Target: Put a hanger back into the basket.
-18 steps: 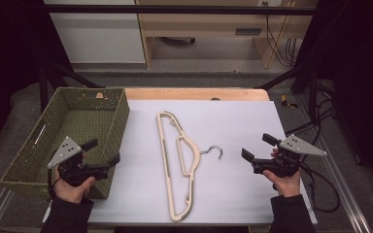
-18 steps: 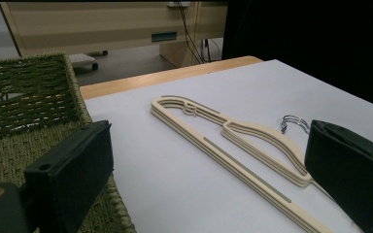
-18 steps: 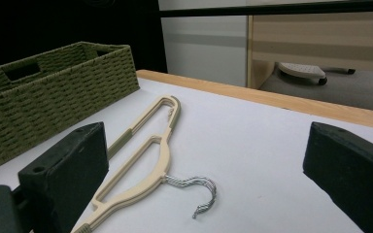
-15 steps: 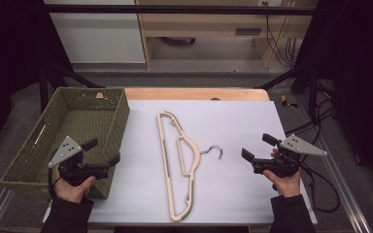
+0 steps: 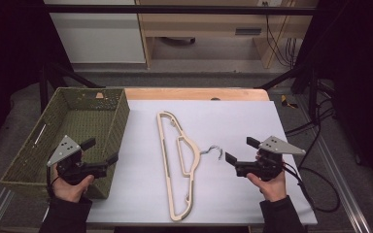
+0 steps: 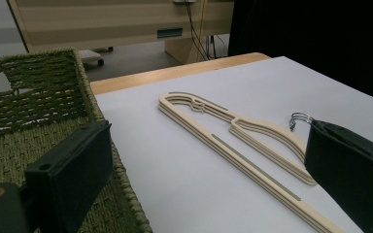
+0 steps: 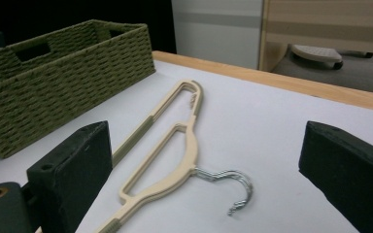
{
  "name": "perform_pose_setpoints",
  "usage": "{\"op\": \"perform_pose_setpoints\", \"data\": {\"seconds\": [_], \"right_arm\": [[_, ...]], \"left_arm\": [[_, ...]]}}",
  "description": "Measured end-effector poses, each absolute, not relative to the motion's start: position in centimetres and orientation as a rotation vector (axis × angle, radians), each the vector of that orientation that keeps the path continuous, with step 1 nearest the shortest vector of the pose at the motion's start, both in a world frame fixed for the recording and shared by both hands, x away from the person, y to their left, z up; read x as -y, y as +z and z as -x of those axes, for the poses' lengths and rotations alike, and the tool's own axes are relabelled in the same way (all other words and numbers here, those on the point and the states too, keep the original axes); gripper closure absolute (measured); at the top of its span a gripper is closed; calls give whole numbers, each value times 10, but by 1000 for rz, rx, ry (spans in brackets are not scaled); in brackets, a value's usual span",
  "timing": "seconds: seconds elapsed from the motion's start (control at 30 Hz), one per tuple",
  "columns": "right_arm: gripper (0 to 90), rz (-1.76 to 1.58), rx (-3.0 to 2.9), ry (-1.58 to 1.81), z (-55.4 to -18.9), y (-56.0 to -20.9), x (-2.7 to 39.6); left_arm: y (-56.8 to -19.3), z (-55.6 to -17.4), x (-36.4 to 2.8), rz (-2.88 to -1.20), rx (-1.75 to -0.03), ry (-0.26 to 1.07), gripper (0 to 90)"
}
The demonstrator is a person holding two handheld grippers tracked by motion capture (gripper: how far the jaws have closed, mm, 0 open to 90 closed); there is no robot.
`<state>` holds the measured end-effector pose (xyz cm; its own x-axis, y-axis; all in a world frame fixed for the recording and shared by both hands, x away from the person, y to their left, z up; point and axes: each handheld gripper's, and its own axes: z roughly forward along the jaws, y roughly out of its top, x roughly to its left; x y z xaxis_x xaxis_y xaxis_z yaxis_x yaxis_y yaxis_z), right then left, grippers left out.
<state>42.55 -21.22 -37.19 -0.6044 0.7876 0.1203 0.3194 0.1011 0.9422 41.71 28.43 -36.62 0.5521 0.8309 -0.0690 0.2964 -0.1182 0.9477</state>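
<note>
Tongs on both sides hang wide open and empty, the left gripper [image 5: 99,156] beside the green basket [image 5: 26,162], the right gripper [image 5: 239,151] near the metal hook [image 5: 214,151]. Nothing has moved in the last half second, so no grasp has begun. The hanger [image 5: 177,160] lies flat on the white table [image 5: 252,121] between them.

No readable text, labels, brands, numbers or signs anywhere in these views.

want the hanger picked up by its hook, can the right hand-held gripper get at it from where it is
Probably yes. The right hand-held gripper is open and points at the hook, which lies on bare table just ahead of it, with nothing between them.
</note>
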Motion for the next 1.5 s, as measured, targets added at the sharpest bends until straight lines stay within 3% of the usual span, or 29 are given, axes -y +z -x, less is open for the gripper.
{"op": "perform_pose_setpoints", "data": {"seconds": [0.63,1.0,1.5], "right_arm": [[108,-1096,-2245,1369,-428,-409,134],[222,-1173,-2404,1202,-433,-454,105],[413,-1242,-2465,1130,-432,-478,93]], "left_arm": [[-366,-416,-284,-1682,-956,616,38],[-368,-417,-283,-1689,-960,610,42],[-370,-419,-282,-1698,-963,603,45]]}}
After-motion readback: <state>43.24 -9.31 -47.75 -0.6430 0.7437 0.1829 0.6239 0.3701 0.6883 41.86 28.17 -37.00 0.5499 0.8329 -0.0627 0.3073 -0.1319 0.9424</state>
